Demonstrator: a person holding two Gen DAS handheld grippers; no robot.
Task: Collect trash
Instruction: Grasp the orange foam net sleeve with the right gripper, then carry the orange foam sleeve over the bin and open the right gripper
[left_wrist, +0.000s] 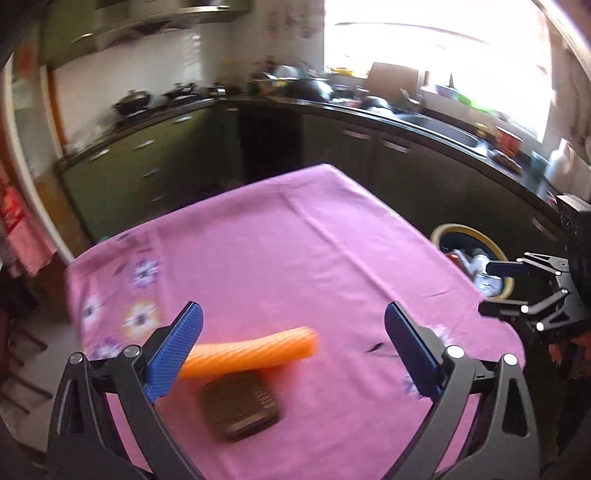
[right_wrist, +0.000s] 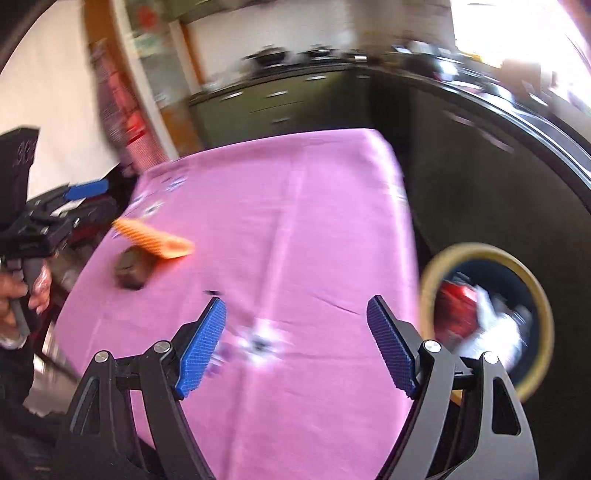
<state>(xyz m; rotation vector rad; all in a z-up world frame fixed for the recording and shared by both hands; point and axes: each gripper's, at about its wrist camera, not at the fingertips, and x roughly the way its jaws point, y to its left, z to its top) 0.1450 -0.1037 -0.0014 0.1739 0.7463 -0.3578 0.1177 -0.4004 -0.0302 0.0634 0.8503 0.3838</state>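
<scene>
1. Left gripper (left_wrist: 293, 349): jaws spread wide, nothing between them. It hovers low over the near part of the desk (left_wrist: 295, 251), lined up w/ the orange corrugated tube (left_wrist: 255, 352), so prob. the next pick.
2. Tube lies on its side on the pink cloth, one end resting on or against a dark flat block (left_wrist: 240, 410); can't tell which. The tilt likely comes from that propping.
3. Right gripper (right_wrist: 295, 345): also spread, empty, over the desk's right edge, just beside the bin (right_wrist: 539, 291).
4. Bin sits on the floor, close off the desk's right side, w/ red & white trash already inside. Placement looks meant for short drops.
5. Both views blurred; small dark speck (right_wrist: 212, 292) on the cloth is too unclear to ID.
</scene>
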